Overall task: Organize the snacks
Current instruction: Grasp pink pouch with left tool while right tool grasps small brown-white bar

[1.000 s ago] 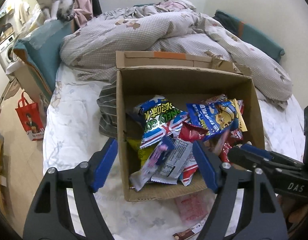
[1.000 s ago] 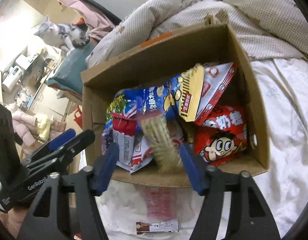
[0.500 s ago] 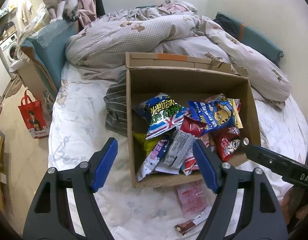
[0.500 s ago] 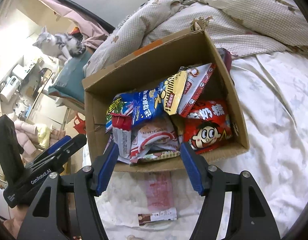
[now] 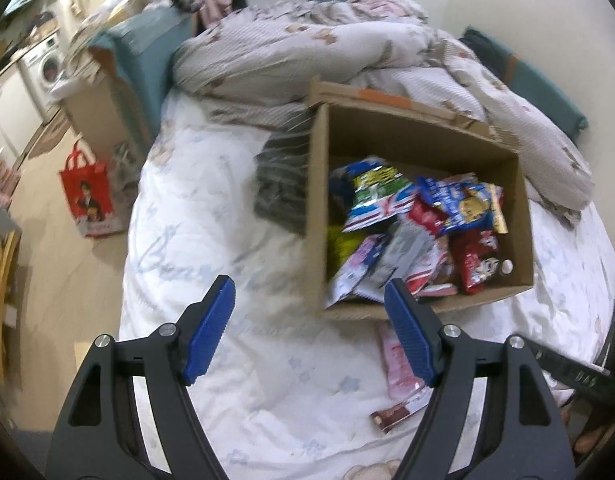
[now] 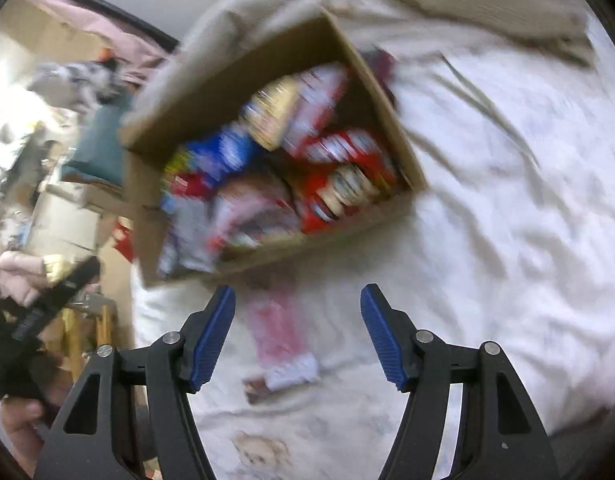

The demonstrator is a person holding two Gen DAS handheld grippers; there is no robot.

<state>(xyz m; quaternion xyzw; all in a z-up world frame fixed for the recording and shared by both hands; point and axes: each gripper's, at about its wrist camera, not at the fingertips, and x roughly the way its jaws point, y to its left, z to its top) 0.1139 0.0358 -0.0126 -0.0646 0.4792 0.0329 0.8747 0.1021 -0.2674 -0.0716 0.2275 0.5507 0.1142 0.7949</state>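
Note:
An open cardboard box [image 5: 319, 200] full of several snack bags [image 5: 419, 224] stands on the white bedsheet; it also shows, blurred, in the right wrist view [image 6: 147, 216]. A pink packet [image 5: 399, 364] and a small brown bar [image 5: 391, 416] lie on the sheet in front of the box, also seen in the right wrist view as the pink packet [image 6: 279, 328] and the bar [image 6: 253, 386]. My left gripper [image 5: 309, 332] is open and empty, short of the box's near left corner. My right gripper [image 6: 297, 336] is open and empty above the pink packet.
A rumpled checked duvet [image 5: 327, 52] lies behind the box. A dark striped cloth [image 5: 283, 192] lies left of it. A red shopping bag [image 5: 89, 196] stands on the floor by the bed's left edge. The right wrist view is motion-blurred.
Both grippers have pulled back from the box and stay open. The left view has swung left, so the box now sits to the right. The right gripper now hovers over the pink packet.

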